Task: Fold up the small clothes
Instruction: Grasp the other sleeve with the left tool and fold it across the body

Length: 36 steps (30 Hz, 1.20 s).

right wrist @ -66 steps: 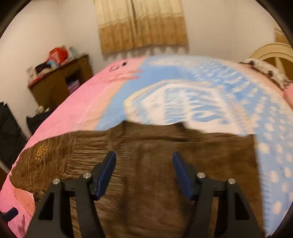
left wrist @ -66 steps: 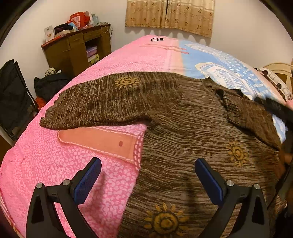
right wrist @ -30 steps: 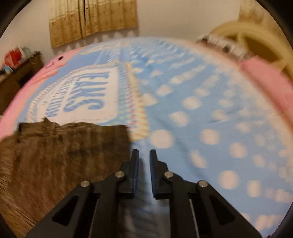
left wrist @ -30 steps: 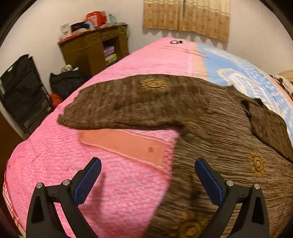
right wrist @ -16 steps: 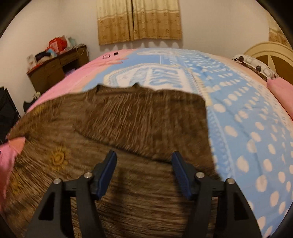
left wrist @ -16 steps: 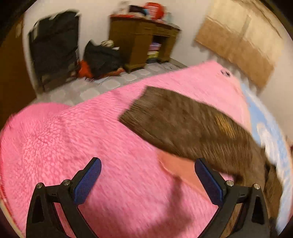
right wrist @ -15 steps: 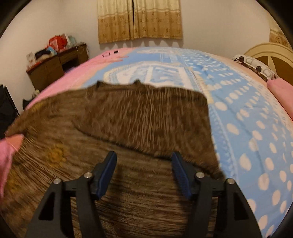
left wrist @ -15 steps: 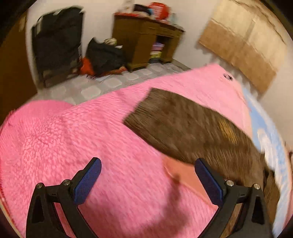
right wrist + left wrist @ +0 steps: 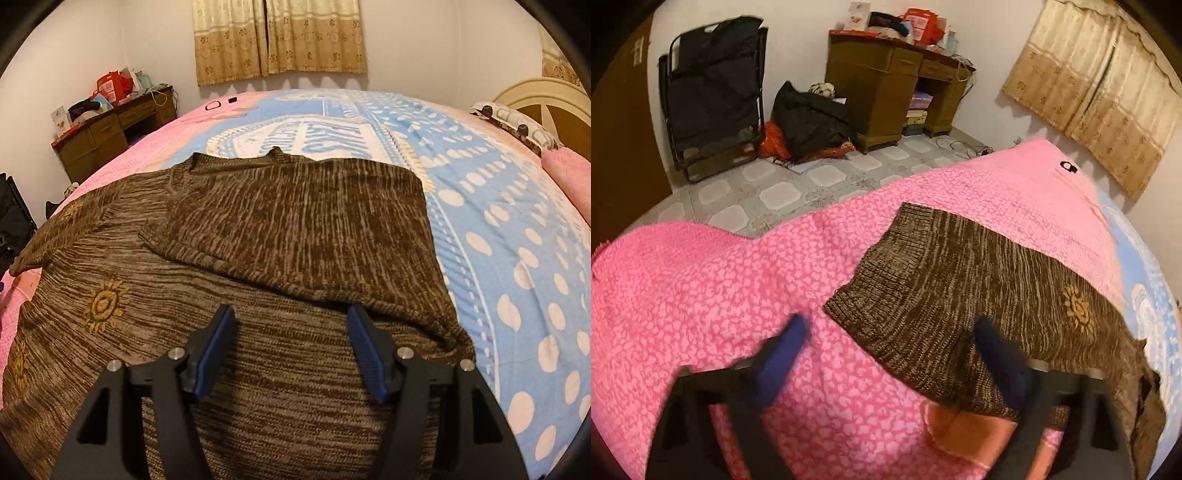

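The brown sweater (image 9: 258, 295) lies flat on the bed (image 9: 701, 295), one sleeve (image 9: 303, 229) already folded across its body. The other sleeve (image 9: 979, 295) stretches out with its cuff (image 9: 875, 291) just ahead of the left gripper (image 9: 886, 350), whose jaws are spread, empty, straddling the cuff's near corner. The sleeve's long axis runs from there away to the right. The right gripper (image 9: 291, 347) hovers released over the body, so the left is nearer.
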Each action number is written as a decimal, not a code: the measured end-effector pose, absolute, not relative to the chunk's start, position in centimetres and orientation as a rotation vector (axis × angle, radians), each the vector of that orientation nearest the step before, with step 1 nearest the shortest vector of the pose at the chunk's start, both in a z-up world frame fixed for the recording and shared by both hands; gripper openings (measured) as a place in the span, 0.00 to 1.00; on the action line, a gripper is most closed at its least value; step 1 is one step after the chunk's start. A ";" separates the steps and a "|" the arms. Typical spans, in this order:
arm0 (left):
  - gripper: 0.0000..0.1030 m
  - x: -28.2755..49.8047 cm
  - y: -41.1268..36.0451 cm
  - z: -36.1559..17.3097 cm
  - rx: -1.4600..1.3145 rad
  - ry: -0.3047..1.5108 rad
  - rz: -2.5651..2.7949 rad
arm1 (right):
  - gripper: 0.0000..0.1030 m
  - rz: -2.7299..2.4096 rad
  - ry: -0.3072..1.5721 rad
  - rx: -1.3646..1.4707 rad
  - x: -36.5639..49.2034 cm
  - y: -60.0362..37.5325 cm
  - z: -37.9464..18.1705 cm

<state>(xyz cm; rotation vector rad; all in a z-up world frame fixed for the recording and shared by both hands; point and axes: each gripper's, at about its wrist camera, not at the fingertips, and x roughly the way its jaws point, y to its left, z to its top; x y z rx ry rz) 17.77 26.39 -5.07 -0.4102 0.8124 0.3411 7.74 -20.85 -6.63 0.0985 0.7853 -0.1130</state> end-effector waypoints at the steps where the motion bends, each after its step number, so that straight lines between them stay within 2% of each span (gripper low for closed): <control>1: 0.33 17.8 26.3 -5.0 -0.393 0.812 0.356 | 0.65 -0.113 0.785 0.098 7.7 -20.9 -6.6; 2: 0.18 17.8 26.5 -5.0 -0.402 0.814 0.363 | 0.65 -0.113 0.785 0.098 7.7 -20.9 -6.6; 7: 0.09 18.1 27.6 -4.7 -0.464 0.812 0.324 | 0.65 -0.112 0.782 0.105 7.7 -21.0 -6.6; 14: 0.09 18.7 23.2 -0.4 -0.320 0.710 0.256 | 0.65 -0.111 0.776 0.115 7.5 -21.1 -6.6; 22: 0.09 17.8 8.8 3.7 -0.072 0.583 -0.012 | 0.65 -0.110 0.769 0.133 7.3 -21.3 -6.5; 26: 0.09 16.8 1.0 2.2 0.058 0.586 -0.143 | 0.65 -0.110 0.765 0.138 7.2 -21.4 -6.5; 29: 0.09 16.3 -4.1 -1.0 0.161 0.643 -0.209 | 0.65 -0.109 0.762 0.148 7.2 -21.5 -6.5; 31: 0.10 16.2 -5.8 -2.7 0.217 0.689 -0.213 | 0.65 -0.110 0.760 0.153 7.1 -21.6 -6.4; 33: 0.15 16.0 -6.9 -4.2 0.241 0.773 -0.239 | 0.65 -0.108 0.760 0.156 7.1 -21.7 -6.4; 36: 0.16 15.3 -6.0 -3.9 0.181 0.845 -0.270 | 0.65 -0.109 0.761 0.153 7.1 -21.6 -6.4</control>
